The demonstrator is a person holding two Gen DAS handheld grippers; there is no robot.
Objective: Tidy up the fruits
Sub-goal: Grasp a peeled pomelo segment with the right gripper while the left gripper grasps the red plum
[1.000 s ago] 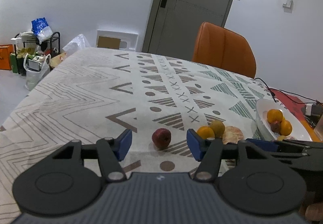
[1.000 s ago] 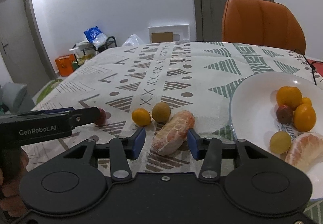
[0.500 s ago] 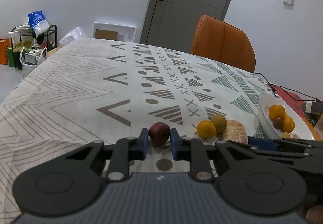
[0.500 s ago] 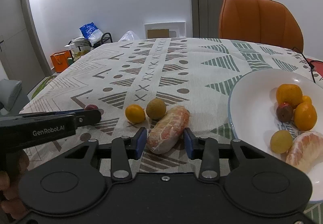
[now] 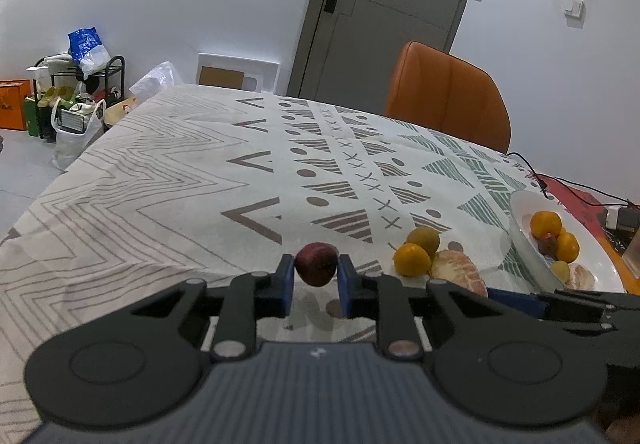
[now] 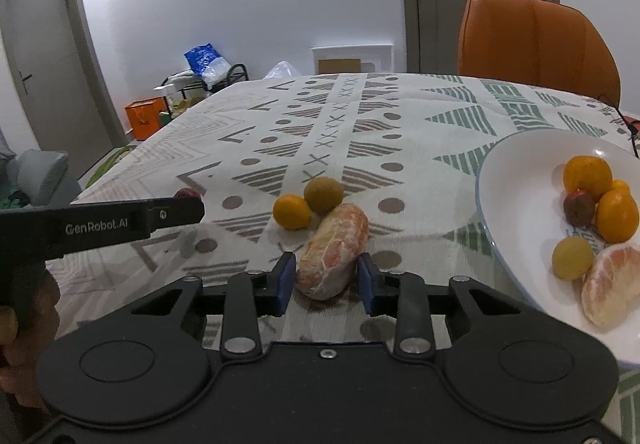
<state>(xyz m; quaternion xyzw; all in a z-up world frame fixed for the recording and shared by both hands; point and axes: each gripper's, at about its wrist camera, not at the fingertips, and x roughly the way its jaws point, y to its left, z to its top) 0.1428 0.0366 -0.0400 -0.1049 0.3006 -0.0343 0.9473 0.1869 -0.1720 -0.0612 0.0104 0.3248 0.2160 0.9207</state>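
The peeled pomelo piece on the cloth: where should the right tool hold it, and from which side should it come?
Grip the peeled pomelo piece across its narrow width, near the end facing the right tool, coming low from the near side. It lies lengthwise, pointing away, so its long sides face the fingers. The far end sits close to the orange fruit and greenish fruit.

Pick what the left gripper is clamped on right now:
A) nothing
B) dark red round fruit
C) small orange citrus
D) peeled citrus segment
B: in the left wrist view the left gripper has its blue pads pressed against both sides of the dark red fruit, which appears lifted clear of the tablecloth.
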